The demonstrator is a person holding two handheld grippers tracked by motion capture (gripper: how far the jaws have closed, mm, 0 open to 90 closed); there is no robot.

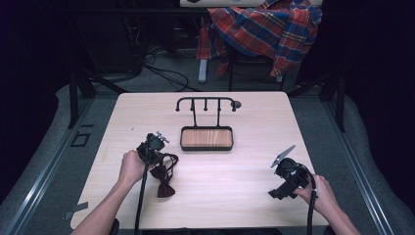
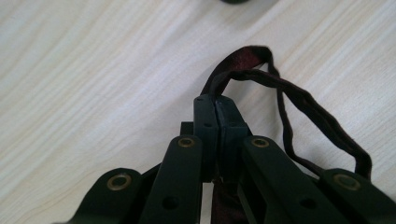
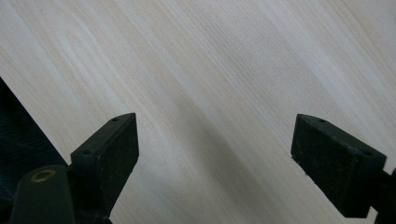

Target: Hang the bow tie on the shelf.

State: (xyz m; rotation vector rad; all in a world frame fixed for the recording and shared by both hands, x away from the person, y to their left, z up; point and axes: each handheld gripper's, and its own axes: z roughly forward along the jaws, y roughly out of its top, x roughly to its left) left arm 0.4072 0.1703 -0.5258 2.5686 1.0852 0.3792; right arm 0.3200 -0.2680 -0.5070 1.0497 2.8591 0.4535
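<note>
The left gripper (image 1: 155,152) pinches the neck strap (image 2: 299,100) of the dark red bow tie (image 1: 165,182), at eight o'clock from the hook stand (image 1: 205,104). Lift slowly, so the strap does not slip. The right gripper (image 3: 215,154) stands wide, holding nothing.

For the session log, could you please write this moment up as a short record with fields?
surface: wooden table
left gripper: shut on the strap of a dark red bow tie
bow tie: lies on the table beside the left gripper
right gripper: open, holds nothing, over bare table
stand: black hook rack with a wood-lined tray, at table centre, nothing on it
background: plaid shirt on a chair
</note>
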